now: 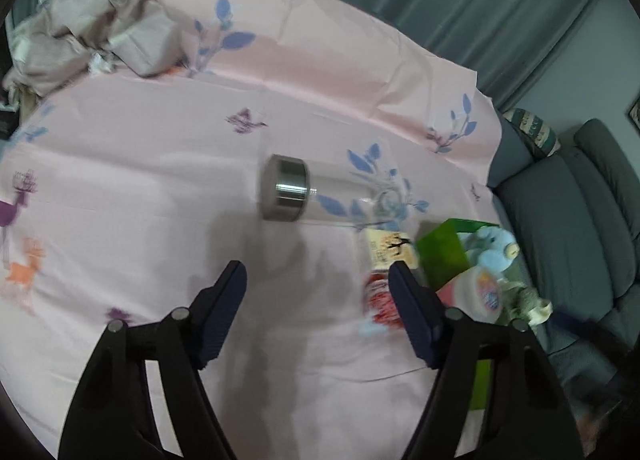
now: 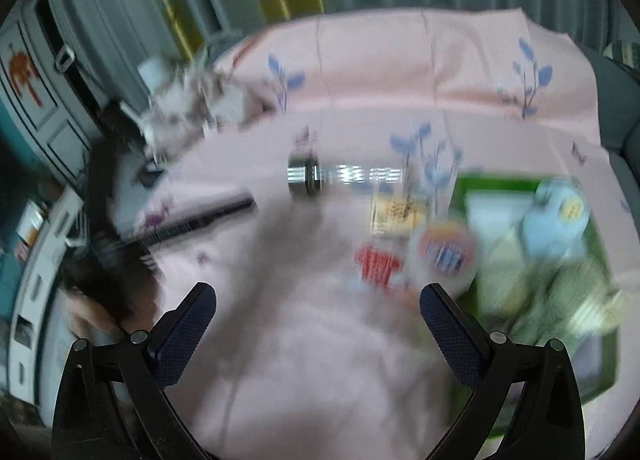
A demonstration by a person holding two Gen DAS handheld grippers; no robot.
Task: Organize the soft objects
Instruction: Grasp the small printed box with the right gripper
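Observation:
A green box (image 1: 442,256) stands on the pink sheet at the right and holds a light blue plush (image 1: 494,250) and a beige-green plush (image 1: 524,298). A white round pack with an orange and blue label (image 1: 480,294) leans at its near edge. My left gripper (image 1: 316,266) hangs open above the sheet, left of the box, with nothing between its fingers. The right wrist view is blurred. It shows the green box (image 2: 464,196), the blue plush (image 2: 554,226) and the white round pack (image 2: 442,256). My right gripper (image 2: 317,288) is open and empty above the sheet.
A clear bottle with a steel cap (image 1: 288,188) lies mid-sheet. A small cream card box (image 1: 386,250) and a red-patterned item (image 1: 380,300) lie beside the green box. Crumpled beige cloth (image 1: 100,32) is piled at the far left. A grey sofa (image 1: 560,220) borders the right.

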